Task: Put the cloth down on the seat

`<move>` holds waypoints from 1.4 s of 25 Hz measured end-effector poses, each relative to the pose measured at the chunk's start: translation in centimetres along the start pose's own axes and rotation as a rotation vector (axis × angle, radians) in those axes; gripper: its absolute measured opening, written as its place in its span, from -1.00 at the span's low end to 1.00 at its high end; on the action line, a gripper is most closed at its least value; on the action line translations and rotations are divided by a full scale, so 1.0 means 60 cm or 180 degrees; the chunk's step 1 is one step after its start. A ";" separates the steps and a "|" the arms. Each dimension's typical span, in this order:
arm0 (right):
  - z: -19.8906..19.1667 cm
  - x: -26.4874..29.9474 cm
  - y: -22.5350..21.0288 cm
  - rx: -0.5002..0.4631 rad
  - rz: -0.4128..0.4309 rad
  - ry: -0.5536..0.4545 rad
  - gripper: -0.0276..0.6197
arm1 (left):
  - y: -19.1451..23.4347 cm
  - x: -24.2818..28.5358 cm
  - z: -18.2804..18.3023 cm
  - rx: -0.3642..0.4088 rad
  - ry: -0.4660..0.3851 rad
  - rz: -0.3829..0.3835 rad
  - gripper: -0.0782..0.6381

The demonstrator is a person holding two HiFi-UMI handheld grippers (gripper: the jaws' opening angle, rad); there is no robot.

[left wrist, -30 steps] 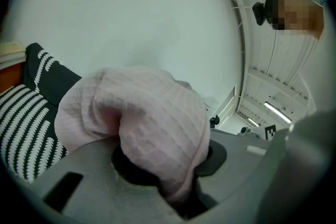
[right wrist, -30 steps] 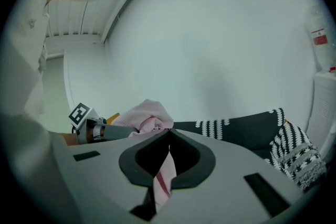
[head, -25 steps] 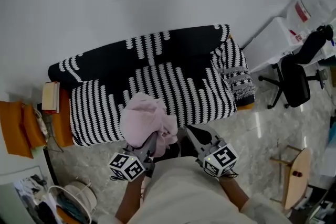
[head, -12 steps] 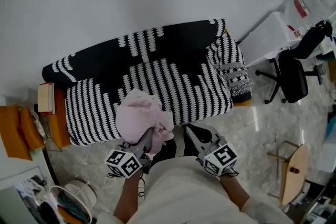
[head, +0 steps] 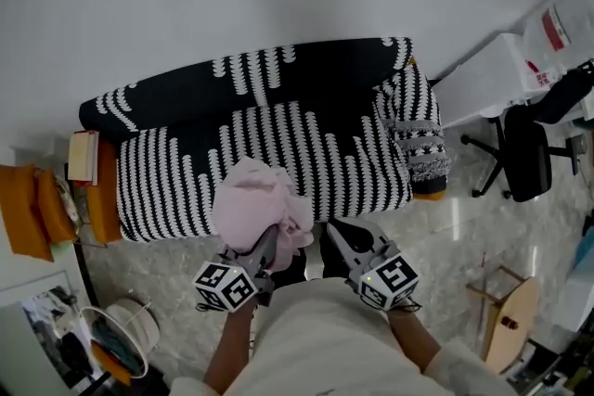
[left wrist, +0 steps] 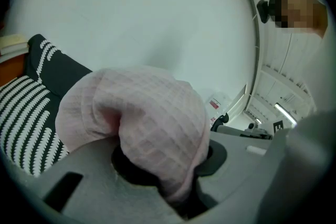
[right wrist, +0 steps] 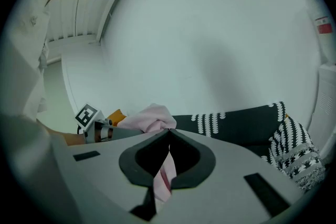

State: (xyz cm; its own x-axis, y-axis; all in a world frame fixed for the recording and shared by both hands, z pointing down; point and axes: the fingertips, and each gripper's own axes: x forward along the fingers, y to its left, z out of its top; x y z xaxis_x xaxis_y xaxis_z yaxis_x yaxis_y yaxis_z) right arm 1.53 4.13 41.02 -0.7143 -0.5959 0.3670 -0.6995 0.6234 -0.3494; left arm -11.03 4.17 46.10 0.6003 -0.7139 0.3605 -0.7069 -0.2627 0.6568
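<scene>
Hanging in a loose pink bundle, the cloth is up in the air just at the front edge of the striped seat, not yet resting on it. The left gripper has its jaws partly closed on a thick wad of it, and the bulk flops over the top of those jaws. The right gripper has its jaws drawn together at the tips, with a thin strip of the same cloth pinched between them. By its woven, waffle-like surface and the way it slumps, the cloth looks light, soft and quite limp; it should not slip out of a firm pinch, but it will sag, fold on itself and trail wherever it is unsupported. It is not fragile, so a tight grip should do no harm. The present holds look sensible: one on the bulk, one on an edge. For a flat lay, two well-separated edge points would likely serve better than a wad, since a bunched hold tends to drop it in a heap.
</scene>
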 end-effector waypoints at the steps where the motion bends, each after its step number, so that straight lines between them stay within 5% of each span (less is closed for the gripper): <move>1: -0.001 -0.001 -0.006 -0.0001 0.0022 0.0016 -0.89 | 0.001 0.008 -0.006 -0.0005 0.0009 0.0018 -0.41; 18: -0.024 -0.008 -0.087 0.0097 0.0231 0.0305 -0.89 | 0.083 0.135 -0.121 -0.0229 0.0467 0.0423 -0.41; 35: -0.040 0.013 -0.125 0.0135 0.0215 0.0466 -0.89 | 0.143 0.252 -0.185 -0.0292 0.0872 0.0443 -0.40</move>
State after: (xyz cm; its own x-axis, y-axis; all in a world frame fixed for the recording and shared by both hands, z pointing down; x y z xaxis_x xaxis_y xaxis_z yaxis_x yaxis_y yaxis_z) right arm 6.26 0.19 45.98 -0.7513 -0.4711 0.4621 -0.6524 0.6358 -0.4126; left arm -3.85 -1.67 64.54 0.5874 -0.5343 0.6078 -0.7601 -0.1062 0.6411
